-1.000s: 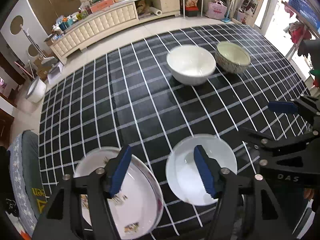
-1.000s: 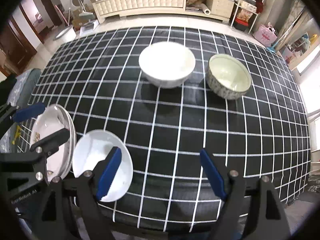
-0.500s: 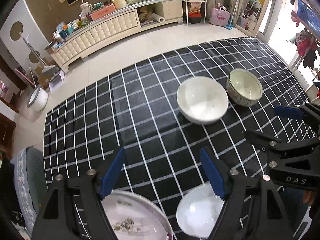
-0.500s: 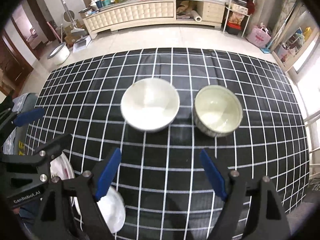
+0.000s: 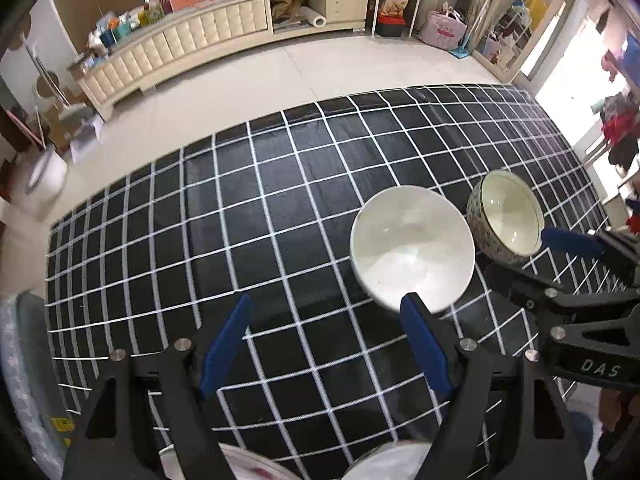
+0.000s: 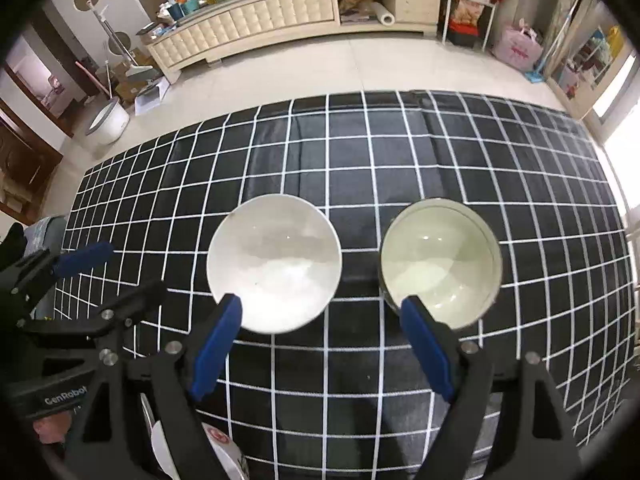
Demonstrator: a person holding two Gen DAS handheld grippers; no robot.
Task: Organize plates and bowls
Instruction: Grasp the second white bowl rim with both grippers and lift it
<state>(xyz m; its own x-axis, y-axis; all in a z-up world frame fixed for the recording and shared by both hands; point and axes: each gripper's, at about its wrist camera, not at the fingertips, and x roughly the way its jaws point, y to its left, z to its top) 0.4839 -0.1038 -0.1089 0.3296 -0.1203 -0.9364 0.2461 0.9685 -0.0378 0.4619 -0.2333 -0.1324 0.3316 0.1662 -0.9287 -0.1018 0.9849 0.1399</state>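
Here, left to right across the table:
Cloth: black tablecloth with a white grid covers the whole table top.
Left gripper: jaws apart, nothing between the blue pads, only cloth below; they opened further within the last second and now stand wide. In the right wrist view it shows at the left edge.
Plates: two plate rims peek out at the bottom edge of the left wrist view, a patterned plate and a plain white plate, both mostly hidden behind the gripper's frame.
White bowl: upright on the cloth, near the middle, apart from its neighbour.
Patterned bowl: upright, just right of the white bowl, pale inside, speckled outside.
Right gripper: jaws wide apart, empty, above the near rims of the two bowls; whether either pad touches a rim I cannot tell.
Background: long cream cabinet on a tiled floor beyond the table.
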